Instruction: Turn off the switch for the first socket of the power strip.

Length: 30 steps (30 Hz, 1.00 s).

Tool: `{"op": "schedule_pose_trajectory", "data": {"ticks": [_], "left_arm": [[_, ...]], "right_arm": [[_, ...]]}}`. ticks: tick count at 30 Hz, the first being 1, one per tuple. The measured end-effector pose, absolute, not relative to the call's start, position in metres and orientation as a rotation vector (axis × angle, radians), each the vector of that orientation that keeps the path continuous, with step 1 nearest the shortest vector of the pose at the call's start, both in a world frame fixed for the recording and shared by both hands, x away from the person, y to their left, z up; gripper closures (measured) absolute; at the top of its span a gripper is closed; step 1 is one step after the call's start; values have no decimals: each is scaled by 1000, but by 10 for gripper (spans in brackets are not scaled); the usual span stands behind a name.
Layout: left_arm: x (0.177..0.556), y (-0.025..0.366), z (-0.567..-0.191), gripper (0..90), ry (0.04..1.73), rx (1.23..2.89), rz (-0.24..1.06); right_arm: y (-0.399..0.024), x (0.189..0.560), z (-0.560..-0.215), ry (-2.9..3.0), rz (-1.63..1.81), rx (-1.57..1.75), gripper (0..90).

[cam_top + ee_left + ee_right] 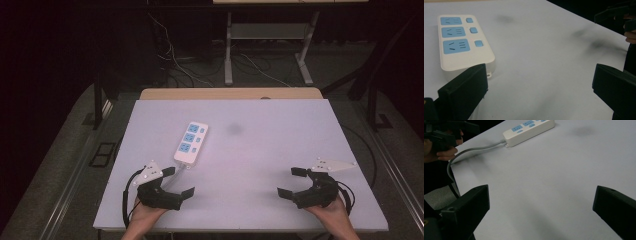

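Power strip (190, 143), white with blue sockets, lies left of centre on the table (260, 150). Left gripper (181, 182) sits just beside it, right gripper (292, 182) well apart, both spread wide and empty. Right gripper view reveals its grey cord (471, 150).

Smooth glossy white plastic power strip (190, 142), matt pale table (280, 165) surface, matt black plastic gripper jaws
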<state>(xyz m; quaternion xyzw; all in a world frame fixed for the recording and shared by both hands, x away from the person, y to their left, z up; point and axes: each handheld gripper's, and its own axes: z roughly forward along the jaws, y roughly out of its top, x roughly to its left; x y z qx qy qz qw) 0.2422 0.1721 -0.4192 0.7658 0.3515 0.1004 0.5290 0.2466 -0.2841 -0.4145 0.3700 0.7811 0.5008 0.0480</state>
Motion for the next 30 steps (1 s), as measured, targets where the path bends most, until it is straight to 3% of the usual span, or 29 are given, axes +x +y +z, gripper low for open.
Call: {"op": "schedule_pose_trajectory", "data": {"ticks": [30], "left_arm": [[244, 174, -418, 0, 864, 1814, 201]], "right_arm": [[-288, 245, -415, 2399, 1518, 1133, 5]]}}
